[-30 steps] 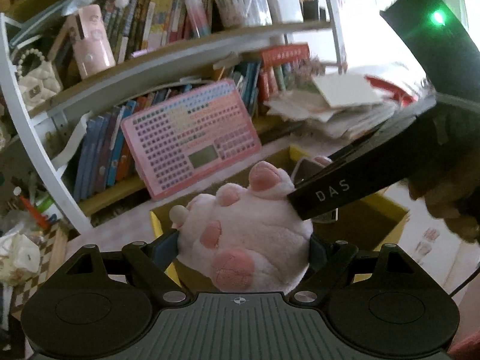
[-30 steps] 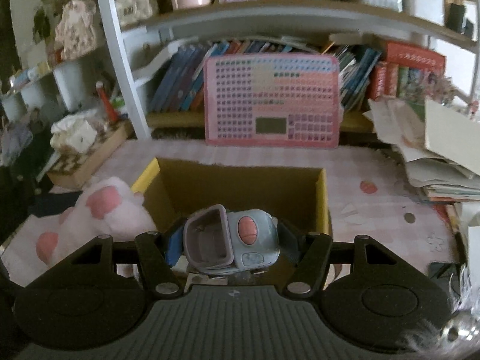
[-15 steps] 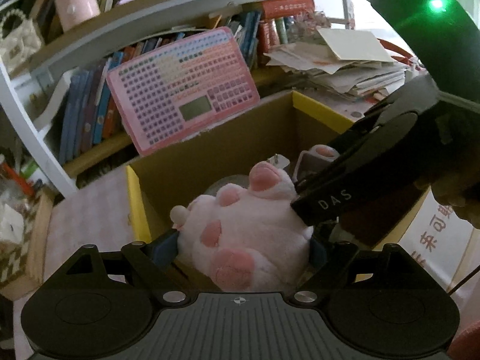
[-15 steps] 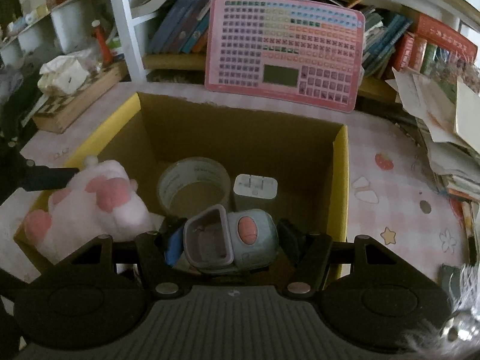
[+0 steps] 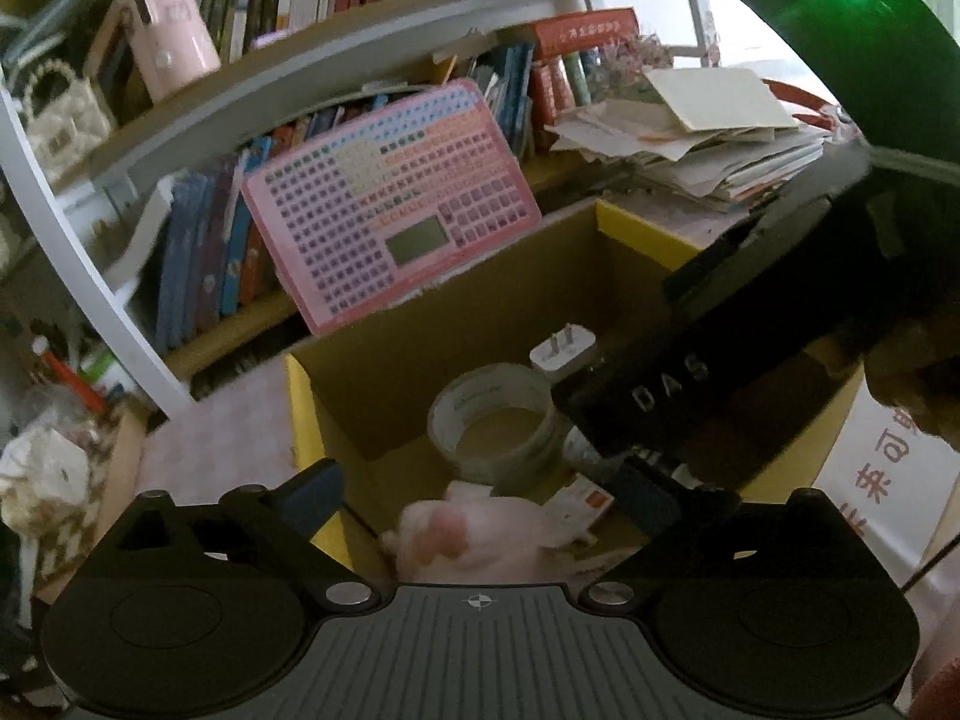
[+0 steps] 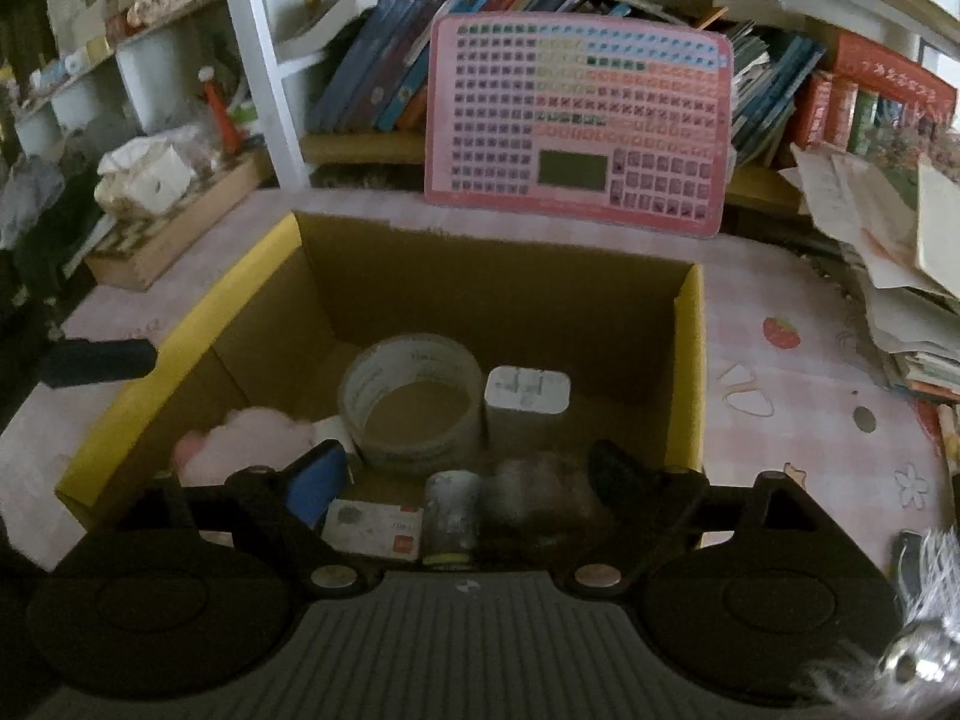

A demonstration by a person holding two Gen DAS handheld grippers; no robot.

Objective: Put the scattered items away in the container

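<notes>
Both toys dropped since a sec ago: pink plush paw (image 5: 462,540) now lies in cardboard box (image 6: 690,372), clear of left gripper (image 5: 480,498), fingers (image 5: 312,492) opening w/ nothing between. Right gripper (image 6: 468,480) fingers also opening; blurred grey-blue toy (image 6: 540,498) below them, not gripped. Farther in: tape roll (image 6: 411,402), white charger (image 6: 527,396). Behind box on desk (image 6: 798,372), pink keyboard toy (image 6: 579,120) leans vs bookshelf.

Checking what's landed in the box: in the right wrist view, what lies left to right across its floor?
Pink plush paw → tape roll → white charger plug, all inside the cardboard box.
</notes>
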